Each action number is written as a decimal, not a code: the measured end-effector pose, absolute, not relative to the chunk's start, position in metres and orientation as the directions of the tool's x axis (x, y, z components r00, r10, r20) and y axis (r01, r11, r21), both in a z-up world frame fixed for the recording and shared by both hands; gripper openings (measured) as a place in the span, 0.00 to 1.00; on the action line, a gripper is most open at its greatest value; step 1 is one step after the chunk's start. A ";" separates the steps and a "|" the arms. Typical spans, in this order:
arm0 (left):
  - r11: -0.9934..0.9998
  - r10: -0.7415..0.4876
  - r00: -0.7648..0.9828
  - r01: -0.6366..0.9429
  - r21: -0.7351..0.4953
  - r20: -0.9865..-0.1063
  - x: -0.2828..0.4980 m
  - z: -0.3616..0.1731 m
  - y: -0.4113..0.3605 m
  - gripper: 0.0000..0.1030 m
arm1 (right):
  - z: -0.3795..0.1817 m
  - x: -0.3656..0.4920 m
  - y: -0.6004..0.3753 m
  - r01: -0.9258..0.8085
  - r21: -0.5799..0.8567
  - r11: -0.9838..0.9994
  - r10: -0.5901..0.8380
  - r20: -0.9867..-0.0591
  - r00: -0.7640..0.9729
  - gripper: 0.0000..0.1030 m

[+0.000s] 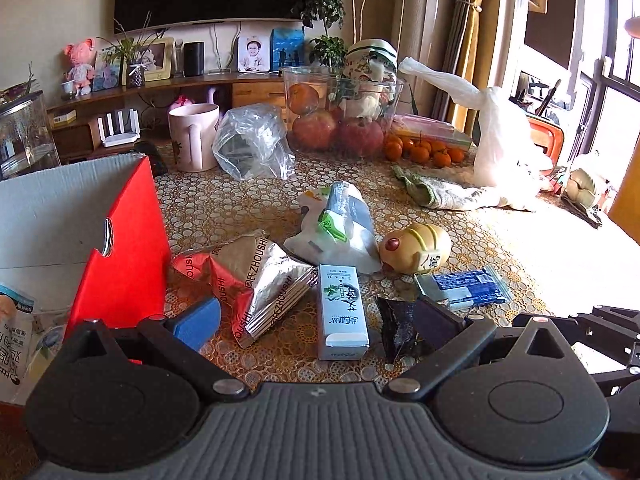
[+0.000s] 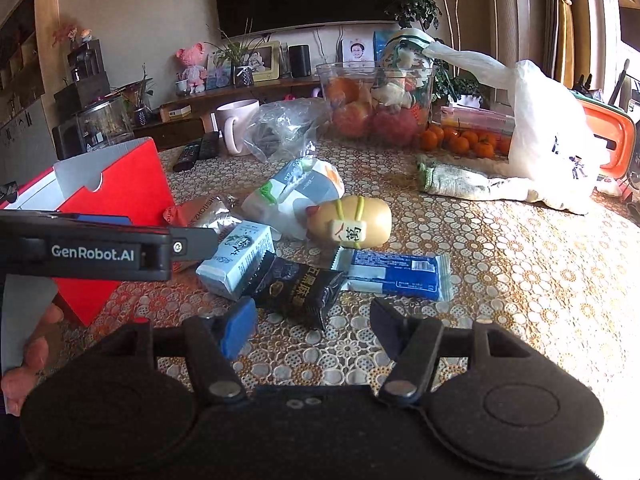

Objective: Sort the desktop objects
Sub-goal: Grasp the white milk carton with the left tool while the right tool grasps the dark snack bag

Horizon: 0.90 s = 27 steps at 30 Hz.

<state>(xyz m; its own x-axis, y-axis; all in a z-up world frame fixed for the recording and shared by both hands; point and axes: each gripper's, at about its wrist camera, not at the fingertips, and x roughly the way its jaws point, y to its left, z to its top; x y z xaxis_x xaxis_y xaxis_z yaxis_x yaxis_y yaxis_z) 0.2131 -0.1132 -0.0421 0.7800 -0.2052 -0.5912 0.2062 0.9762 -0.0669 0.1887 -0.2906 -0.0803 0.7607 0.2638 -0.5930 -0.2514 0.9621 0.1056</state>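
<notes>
Both tongs stand wide with nothing in them: the left tongs (image 1: pixel 318 320) over a pale blue box (image 1: pixel 342 312), the right tongs (image 2: pixel 312 326) just before a black snack pack (image 2: pixel 298 288). Near them on the counter (image 2: pixel 500 280) lie a blue wrapper (image 2: pixel 396 274) and a yellow toy (image 2: pixel 352 222), with a red box (image 1: pixel 120 248) at the left.

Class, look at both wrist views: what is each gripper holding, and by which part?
Nothing. The left gripper and right gripper are open, fingers apart above the packets.
</notes>
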 end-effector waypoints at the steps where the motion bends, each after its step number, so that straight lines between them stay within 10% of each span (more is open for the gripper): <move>1: 0.976 -0.204 0.777 0.206 -0.066 -0.595 0.217 -0.045 -0.114 1.00 | -0.083 0.191 -0.287 -0.253 0.104 0.962 0.264 -0.594 0.760 0.62; 27: 0.963 -0.258 0.750 0.252 -0.097 -0.609 0.247 -0.074 -0.122 0.99 | -0.109 0.229 -0.274 -0.218 0.087 0.972 0.226 -0.595 0.771 0.65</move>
